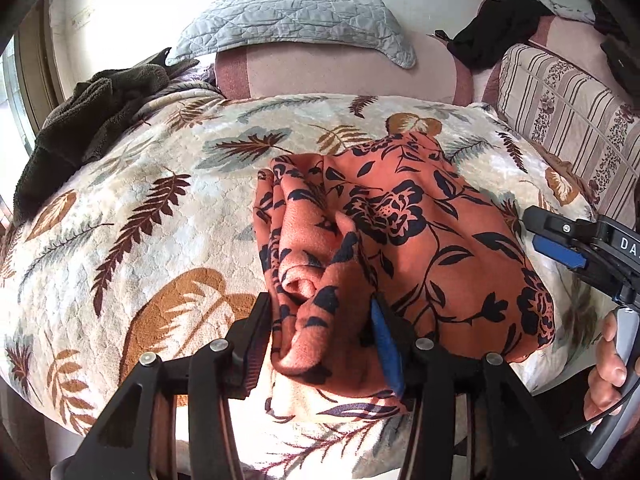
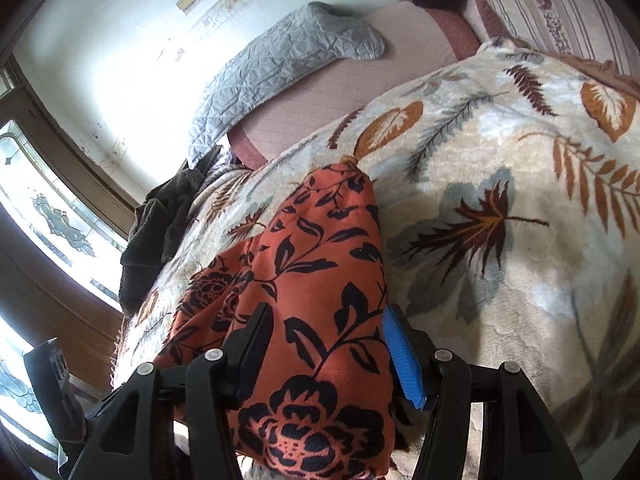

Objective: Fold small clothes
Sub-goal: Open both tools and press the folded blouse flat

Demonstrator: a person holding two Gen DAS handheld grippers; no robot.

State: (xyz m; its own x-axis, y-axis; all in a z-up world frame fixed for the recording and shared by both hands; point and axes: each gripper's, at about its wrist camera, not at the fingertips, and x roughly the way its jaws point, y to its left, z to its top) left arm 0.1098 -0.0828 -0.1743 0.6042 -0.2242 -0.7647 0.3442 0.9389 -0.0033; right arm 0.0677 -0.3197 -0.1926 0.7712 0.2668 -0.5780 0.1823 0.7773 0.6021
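Orange floral garment (image 1: 404,232) lies on the leaf-print blanket (image 1: 132,208), already doubled into a rough packet, left edge bunched. Left gripper (image 1: 320,340) and right gripper (image 2: 328,356) both straddle it, jaws spread, not pinching. Likely another fold plus smoothing left.

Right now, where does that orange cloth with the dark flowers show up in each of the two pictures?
Left wrist view: the orange floral cloth lies centre and right of centre on the leaf-patterned blanket, its bunched near end between the fingers.
Right wrist view: the orange floral cloth fills the lower centre, narrowing toward the picture's middle.
Shared landmark: the grey quilted pillow by the white wall.
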